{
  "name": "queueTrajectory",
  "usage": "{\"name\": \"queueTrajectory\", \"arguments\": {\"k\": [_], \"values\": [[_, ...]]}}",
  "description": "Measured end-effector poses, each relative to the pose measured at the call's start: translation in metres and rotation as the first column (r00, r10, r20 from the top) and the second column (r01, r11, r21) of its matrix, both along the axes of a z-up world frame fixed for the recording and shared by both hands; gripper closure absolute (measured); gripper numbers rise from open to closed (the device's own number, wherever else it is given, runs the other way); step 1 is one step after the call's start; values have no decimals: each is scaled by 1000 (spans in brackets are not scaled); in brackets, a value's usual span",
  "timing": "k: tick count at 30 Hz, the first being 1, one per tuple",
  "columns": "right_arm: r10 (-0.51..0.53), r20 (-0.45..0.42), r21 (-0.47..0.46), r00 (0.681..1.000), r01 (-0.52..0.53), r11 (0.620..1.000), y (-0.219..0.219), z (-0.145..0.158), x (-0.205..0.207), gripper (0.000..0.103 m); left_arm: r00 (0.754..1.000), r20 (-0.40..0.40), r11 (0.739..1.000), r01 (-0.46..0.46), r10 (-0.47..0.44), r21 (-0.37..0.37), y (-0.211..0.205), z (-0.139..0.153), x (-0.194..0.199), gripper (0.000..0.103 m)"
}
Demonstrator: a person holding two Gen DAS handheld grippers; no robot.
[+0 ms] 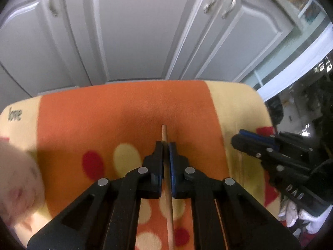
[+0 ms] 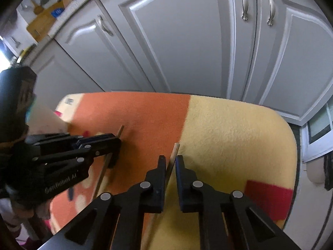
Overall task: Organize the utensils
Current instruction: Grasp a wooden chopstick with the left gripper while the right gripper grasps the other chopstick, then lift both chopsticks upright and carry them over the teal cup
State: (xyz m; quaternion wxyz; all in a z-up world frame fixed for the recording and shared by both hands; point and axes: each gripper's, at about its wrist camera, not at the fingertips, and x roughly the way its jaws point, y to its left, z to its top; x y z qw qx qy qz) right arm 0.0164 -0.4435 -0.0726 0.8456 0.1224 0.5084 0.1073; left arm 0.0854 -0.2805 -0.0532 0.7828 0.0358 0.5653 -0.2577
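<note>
Two thin wooden sticks lie on an orange and yellow fleece cloth (image 2: pixel 229 125) covering the counter. The left stick (image 1: pixel 166 166) runs between the jaws of the left gripper (image 1: pixel 166 145), which are clamped on it. The right stick (image 2: pixel 174 152) sits in the right gripper (image 2: pixel 170 160), jaws nearly closed against it. Grey cabinet doors (image 2: pixel 187 41) stand behind.

Home kitchen: grey panelled cabinet doors (image 2: pixel 183 41), metal handles (image 2: pixel 244 5), wooden chopping board (image 2: pixel 41 24) on counter.
</note>
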Motion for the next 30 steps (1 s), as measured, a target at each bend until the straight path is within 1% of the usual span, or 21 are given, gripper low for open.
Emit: {"name": "queueTrajectory", "arguments": {"k": [2, 5, 8, 13, 20, 25, 30], "values": [[-1, 32, 40, 999, 0, 999, 0, 14, -12, 96, 1000, 18, 999, -11, 12, -40, 10, 14, -10, 99], [3, 63, 93, 998, -9, 996, 1, 31, -24, 96, 998, 56, 997, -1, 5, -80, 22, 37, -27, 99], [20, 98, 134, 995, -33, 990, 13, 48, -33, 97, 996, 93, 994, 6, 4, -110, 37, 58, -44, 99], [94, 182, 102, 979, -114, 988, 40, 86, -65, 98, 991, 137, 985, 14, 10, -170, 65, 91, -70, 99], [161, 272, 52, 949, -181, 982, 65, 129, -106, 98, 983, 183, 976, 21, 19, -215, 91, 120, -95, 99], [180, 304, 35, 936, -200, 979, 78, 143, -118, 98, 976, 215, 972, 21, 30, -233, 107, 139, -107, 99], [204, 324, 10, 924, -219, 976, 88, 155, -121, 98, 966, 256, 970, 18, 46, -243, 125, 161, -117, 99]]}}
